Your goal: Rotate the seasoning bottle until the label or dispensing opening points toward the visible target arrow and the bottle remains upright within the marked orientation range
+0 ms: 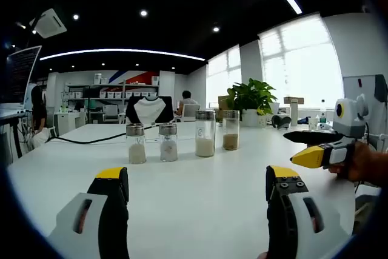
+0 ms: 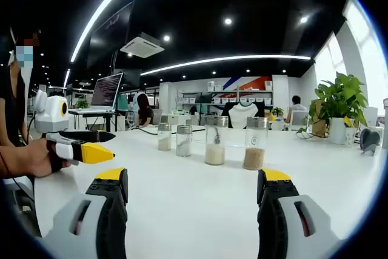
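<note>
status: rotation not started, by my reading. four seasoning bottles stand upright in a row on the white worktop (image 1: 200, 198), all untouched. no target arrow or marked orientation range can be made out on the worktop from either view, and labels or dispensing openings are too small to read, so which bottle is meant and which way it now faces cannot be told.

row in left gripper view, left to right: short bottle (image 1: 136, 144), second short bottle (image 1: 168, 142), tall bottle (image 1: 205, 133) with pale fill, tall bottle with brown fill (image 1: 230, 130). neighbours stand near each other but apart.

left hand-held gripper (image 1: 197, 193): jaws spread wide, nothing between them; bottles lie ahead, well apart from the tips, roughly centred.

right hand-held gripper (image 2: 193, 191): likewise released and empty; row ahead, brown-fill bottle nearest its right jaw line.

left: approach, grasp, turn, release upright.
</note>
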`<action>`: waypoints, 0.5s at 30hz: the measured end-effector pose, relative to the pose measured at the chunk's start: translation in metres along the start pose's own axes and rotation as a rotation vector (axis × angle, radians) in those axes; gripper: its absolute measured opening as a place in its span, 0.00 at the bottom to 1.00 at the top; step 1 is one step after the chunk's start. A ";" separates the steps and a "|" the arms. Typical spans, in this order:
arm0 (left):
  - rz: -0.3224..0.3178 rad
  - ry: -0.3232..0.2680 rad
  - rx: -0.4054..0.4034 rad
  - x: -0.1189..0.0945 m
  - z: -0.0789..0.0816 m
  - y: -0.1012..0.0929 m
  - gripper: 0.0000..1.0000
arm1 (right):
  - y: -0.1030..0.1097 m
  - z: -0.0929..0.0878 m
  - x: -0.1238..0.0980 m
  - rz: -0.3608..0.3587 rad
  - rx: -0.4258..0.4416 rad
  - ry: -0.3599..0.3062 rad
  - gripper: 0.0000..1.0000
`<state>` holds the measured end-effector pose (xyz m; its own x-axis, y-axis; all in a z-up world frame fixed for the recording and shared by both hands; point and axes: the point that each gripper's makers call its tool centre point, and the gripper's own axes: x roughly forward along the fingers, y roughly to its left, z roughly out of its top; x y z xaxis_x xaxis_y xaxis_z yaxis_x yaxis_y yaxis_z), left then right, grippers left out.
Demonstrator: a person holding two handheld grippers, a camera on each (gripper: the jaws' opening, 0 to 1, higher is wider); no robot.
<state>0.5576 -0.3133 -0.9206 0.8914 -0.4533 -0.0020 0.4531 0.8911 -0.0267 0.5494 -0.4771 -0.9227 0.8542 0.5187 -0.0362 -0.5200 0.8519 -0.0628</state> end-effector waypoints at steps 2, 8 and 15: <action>-0.006 -0.013 -0.010 0.000 0.003 -0.004 0.99 | 0.000 0.007 0.000 -0.005 -0.010 -0.042 0.89; -0.011 0.012 0.025 0.005 -0.006 -0.009 1.00 | -0.005 0.005 0.000 -0.029 -0.010 -0.040 0.89; 0.006 -0.004 -0.021 0.001 -0.006 -0.003 1.00 | -0.007 0.004 -0.001 -0.032 0.010 -0.046 0.88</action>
<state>0.5571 -0.3165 -0.9262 0.8940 -0.4480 0.0013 0.4476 0.8930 -0.0478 0.5527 -0.4834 -0.9178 0.8693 0.4942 0.0119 -0.4930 0.8684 -0.0532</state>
